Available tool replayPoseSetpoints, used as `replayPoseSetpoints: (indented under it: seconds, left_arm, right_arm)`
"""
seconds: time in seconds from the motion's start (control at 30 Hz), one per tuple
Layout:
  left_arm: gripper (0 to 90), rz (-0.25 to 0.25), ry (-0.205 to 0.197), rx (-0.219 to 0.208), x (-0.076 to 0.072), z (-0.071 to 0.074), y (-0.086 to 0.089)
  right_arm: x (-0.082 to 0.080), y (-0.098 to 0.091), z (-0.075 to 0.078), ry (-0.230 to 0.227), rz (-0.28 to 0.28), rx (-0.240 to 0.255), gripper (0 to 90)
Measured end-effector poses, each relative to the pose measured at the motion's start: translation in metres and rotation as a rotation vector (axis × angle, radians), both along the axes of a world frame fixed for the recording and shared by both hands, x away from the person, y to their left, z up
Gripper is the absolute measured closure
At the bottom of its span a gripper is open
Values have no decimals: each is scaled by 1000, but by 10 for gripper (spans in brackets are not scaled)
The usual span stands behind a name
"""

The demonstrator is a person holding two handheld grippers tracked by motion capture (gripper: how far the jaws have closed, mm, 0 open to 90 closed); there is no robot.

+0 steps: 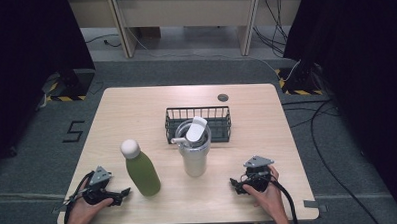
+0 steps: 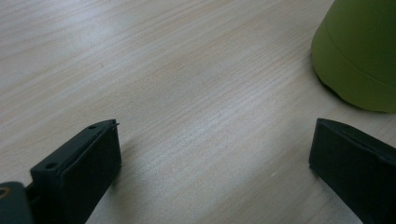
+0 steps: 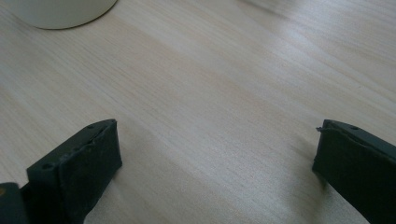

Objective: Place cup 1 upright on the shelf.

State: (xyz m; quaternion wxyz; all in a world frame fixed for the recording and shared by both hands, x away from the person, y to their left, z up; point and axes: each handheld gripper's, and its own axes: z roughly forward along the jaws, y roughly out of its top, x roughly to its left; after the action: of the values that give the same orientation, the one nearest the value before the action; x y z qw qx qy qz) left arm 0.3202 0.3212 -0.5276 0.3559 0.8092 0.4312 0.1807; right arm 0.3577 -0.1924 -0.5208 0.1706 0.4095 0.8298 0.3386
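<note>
A green bottle [image 1: 142,171] with a white round cap stands upright on the wooden table [image 1: 136,109], left of centre. To its right stands a white tumbler [image 1: 194,147] with a lid and straw. My left gripper [image 1: 122,194] rests low on the table near the front left edge, open and empty, a short way left of the bottle; the bottle's green base [image 2: 359,56] lies ahead to the right of my left gripper [image 2: 212,158]. My right gripper [image 1: 235,183] lies at the front right, open and empty. Ahead of my right gripper [image 3: 217,158] the tumbler's base [image 3: 60,11] shows at upper left.
A black wire basket [image 1: 199,123] sits behind the tumbler near the table's middle. A small round grommet [image 1: 223,97] marks the far edge. Cables [image 1: 323,152] run over the grey floor at right, and dark curtains hang at both sides.
</note>
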Motion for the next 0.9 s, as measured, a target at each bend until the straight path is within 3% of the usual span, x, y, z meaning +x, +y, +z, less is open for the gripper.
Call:
replayPoseSetpoints:
  seconds: [0.27,0.3,0.33,0.6,0.83,0.9]
  left_arm:
    - [15,0,0,0,0,0,0]
    - [15,0,0,0,0,0,0]
    - [15,0,0,0,0,0,0]
    - [15,0,0,0,0,0,0]
    - [15,-1,1,-1,0,0,0]
    - [14,-1,1,-1,0,0,0]
  right_arm:
    - [-2,-1,1,-6,-3,7,57]
    - [-2,-1,1,-13,3,11,84]
    - [-3,-2,2,-23,13,16,173]
    - [-7,-3,8,-62,28,40,161]
    - [-12,-1,16,-127,54,115,155]
    - [-15,1,20,-149,69,107,155]
